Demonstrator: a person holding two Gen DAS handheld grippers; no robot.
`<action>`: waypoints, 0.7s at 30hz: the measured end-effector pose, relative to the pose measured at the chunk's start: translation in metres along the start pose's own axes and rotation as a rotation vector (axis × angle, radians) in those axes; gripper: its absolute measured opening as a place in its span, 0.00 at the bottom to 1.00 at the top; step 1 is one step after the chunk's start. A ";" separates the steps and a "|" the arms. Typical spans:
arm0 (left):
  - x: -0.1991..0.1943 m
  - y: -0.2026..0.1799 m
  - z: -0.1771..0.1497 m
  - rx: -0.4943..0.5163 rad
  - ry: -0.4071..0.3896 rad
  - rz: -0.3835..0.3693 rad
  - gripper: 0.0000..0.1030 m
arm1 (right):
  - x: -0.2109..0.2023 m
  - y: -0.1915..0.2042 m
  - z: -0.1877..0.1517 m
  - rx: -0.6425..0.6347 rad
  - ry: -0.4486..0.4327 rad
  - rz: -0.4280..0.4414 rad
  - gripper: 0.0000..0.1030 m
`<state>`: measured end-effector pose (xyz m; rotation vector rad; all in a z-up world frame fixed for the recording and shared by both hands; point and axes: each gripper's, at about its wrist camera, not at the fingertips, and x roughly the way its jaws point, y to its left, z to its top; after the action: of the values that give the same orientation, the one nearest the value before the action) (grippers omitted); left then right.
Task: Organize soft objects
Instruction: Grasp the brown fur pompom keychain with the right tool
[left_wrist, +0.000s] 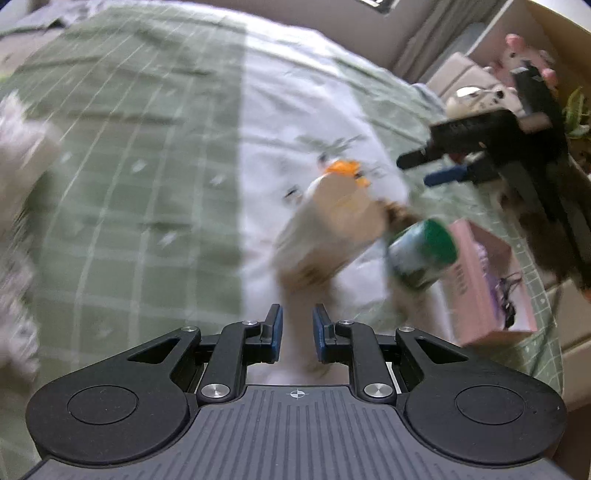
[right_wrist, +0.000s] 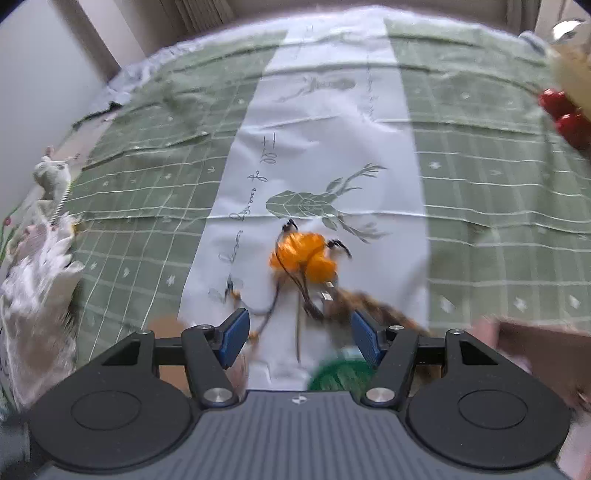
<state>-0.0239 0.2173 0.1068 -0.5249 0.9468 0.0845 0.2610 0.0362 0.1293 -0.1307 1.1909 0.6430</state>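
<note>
My left gripper (left_wrist: 297, 339) is seen from its own wrist camera: the two blue-padded fingers (left_wrist: 277, 334) stand a narrow way apart, and a pale, blurred limb of a beige-and-white plush toy (left_wrist: 328, 225) runs between them; whether the pads actually press it I cannot tell, because motion blur hides the contact. The plush toy lies on the white central stripe of the green checked bedspread (left_wrist: 147, 184), its orange tuft (left_wrist: 345, 170) pointing away from me. Just beside it to the right lies a green-capped cylindrical bottle (left_wrist: 421, 254), tilted, and next to that a flat pink rectangular box (left_wrist: 487, 284).

My right gripper (left_wrist: 436, 168) appears in the upper right of the same view, above the bedspread, one black finger and one blue-padded finger visibly parted with nothing between them. From the right wrist camera, my right gripper's fingers (right_wrist: 233, 338) are spread wide over the white stripe with its printed green deer motif (right_wrist: 317, 206); the orange tuft (right_wrist: 304, 258) lies ahead of them, apart from both pads. A fluffy white plush (right_wrist: 40, 258) rests at the bedspread's left edge.
</note>
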 end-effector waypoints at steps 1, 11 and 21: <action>-0.003 0.009 -0.004 -0.010 0.010 0.007 0.19 | 0.013 0.001 0.007 0.012 0.024 -0.008 0.58; -0.030 0.080 -0.013 -0.100 0.009 0.101 0.19 | 0.072 0.013 0.029 -0.207 0.170 -0.258 0.45; -0.019 0.044 0.030 -0.005 -0.017 0.035 0.19 | 0.112 -0.014 0.019 -0.229 0.336 -0.275 0.34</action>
<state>-0.0257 0.2721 0.1185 -0.5114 0.9395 0.1228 0.3081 0.0772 0.0334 -0.6047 1.3865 0.5235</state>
